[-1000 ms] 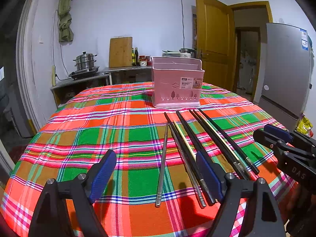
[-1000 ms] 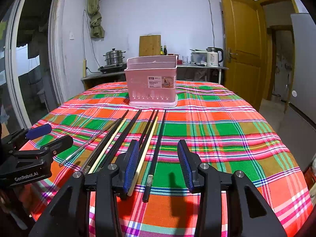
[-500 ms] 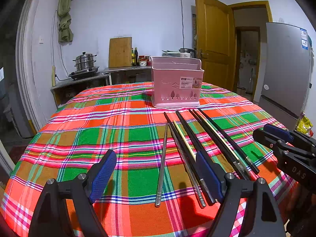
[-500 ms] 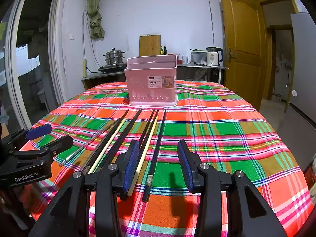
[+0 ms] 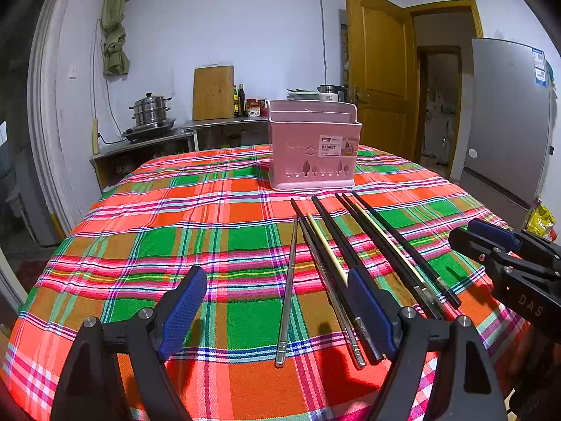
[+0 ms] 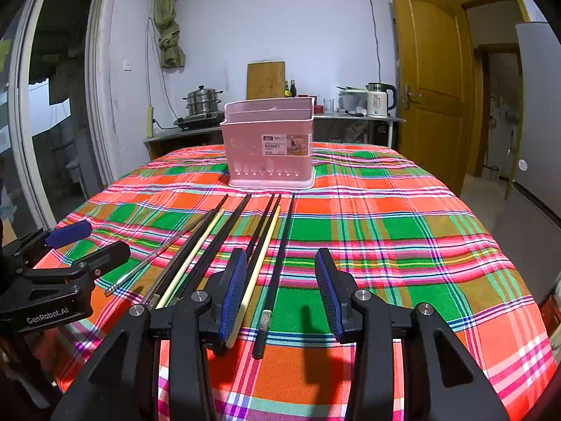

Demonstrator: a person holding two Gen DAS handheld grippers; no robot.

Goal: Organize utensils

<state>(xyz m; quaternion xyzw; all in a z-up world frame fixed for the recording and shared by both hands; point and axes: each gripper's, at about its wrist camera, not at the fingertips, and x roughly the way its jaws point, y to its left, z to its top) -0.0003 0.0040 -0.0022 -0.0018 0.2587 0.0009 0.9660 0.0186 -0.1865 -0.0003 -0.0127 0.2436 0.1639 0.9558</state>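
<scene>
Round tabletop (image 5: 147, 245) under a red, green and orange plaid cloth. Pink basket (image 5: 313, 147) stands upright toward the far side, label facing the cameras; a divider is visible inside, contents cannot be made out. Chopsticks lie flat on the cloth in a loose fan between the basket and the near edge, tips pointing toward the basket — none in the basket as far as can be seen. From the left wrist view: a single metal chopstick (image 5: 288, 291) lies leftmost, apart from the rest; next a close group of a metal one, a pale chopstick (image 5: 326, 249) and black chopsticks (image 5: 336, 242); further right more black ones with a second pale stick among them, the outermost black chopstick (image 6: 277, 266) lying alone on the right. Left gripper (image 5: 277, 307) hovers low over the near ends, jaws wide apart, the single metal chopstick lying between them on the cloth, nothing gripped; its right blue pad overlaps the black group in view. Right gripper (image 6: 282, 287) likewise low at the near edge, jaws apart and empty — the outermost black chopstick lies between its pads, a pale stick beside the left pad. Each gripper is visible at the other's frame edge. Background: counter with steamer pot (image 5: 150, 108), cutting board (image 5: 213, 93), kettle (image 6: 378, 100), fridge (image 5: 505, 119).
</scene>
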